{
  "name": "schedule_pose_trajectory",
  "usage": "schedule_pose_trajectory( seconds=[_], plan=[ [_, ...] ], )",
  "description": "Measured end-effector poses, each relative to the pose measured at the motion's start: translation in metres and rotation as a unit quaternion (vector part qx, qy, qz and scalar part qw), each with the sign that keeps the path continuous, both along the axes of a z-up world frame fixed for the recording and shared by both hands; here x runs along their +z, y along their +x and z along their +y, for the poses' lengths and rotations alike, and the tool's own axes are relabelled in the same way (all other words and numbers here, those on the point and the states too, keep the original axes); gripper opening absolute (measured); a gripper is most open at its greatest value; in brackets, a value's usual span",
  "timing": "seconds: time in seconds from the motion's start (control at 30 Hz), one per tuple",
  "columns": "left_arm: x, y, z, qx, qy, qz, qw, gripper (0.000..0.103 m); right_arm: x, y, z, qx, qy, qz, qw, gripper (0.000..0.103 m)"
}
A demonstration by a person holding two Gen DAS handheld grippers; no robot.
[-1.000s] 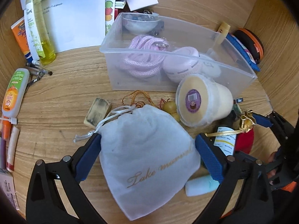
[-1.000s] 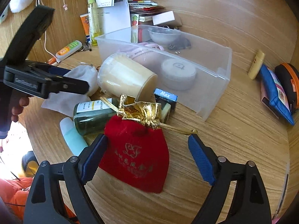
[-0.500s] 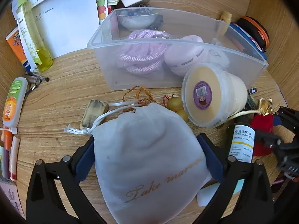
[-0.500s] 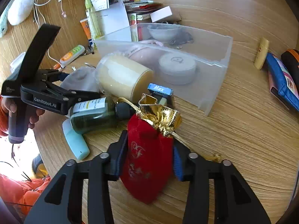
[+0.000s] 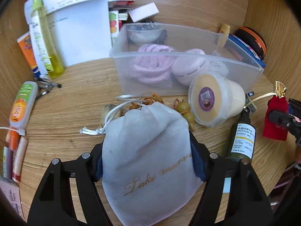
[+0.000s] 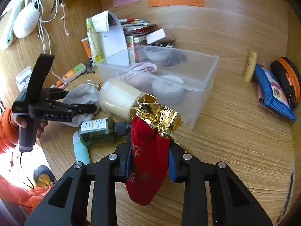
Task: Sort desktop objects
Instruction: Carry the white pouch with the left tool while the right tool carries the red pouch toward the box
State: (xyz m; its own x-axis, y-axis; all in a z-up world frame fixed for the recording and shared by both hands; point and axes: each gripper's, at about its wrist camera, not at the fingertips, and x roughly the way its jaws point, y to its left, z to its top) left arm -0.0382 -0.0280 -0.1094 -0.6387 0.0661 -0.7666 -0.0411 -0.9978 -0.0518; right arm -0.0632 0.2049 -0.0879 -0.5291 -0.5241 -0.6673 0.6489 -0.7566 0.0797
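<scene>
My left gripper (image 5: 146,162) is shut on a grey drawstring pouch (image 5: 146,160) with gold lettering, held just above the desk; both also show in the right wrist view (image 6: 80,96). My right gripper (image 6: 149,156) is shut on a red velvet pouch (image 6: 148,160) with a gold top and holds it lifted above the desk; the pouch shows in the left wrist view (image 5: 275,120). A clear plastic bin (image 5: 188,56) (image 6: 203,81) stands behind both, holding a pink rope (image 5: 150,67), round cases and a bowl.
A cream tub (image 5: 216,101) lies on its side against the bin. A dark green bottle (image 5: 242,139) and a mint tube (image 6: 80,150) lie between the grippers. Tubes, papers and a yellow bottle (image 5: 45,37) crowd the left. A blue pouch (image 6: 272,92) and an orange case (image 6: 287,77) lie at right.
Both grippers have closed on their pouches. The right gripper has lifted the red pouch off the desk. The left gripper has raised the grey pouch slightly.
</scene>
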Motion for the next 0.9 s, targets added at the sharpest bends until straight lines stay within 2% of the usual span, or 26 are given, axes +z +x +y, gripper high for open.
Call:
schedule_pose_trajectory(
  seconds=[0.47, 0.9],
  plan=[
    [0.034, 0.021, -0.034, 0.031, 0.046, 0.053, 0.9971, 0.071, 0.031, -0.007, 0.003, -0.018, -0.02, 0.025, 0.999, 0.027],
    [0.075, 0.026, -0.043, 0.015, 0.071, 0.086, 0.9936, 0.071, 0.05, -0.02, 0.004, -0.033, -0.04, 0.038, 0.998, 0.027]
  ],
)
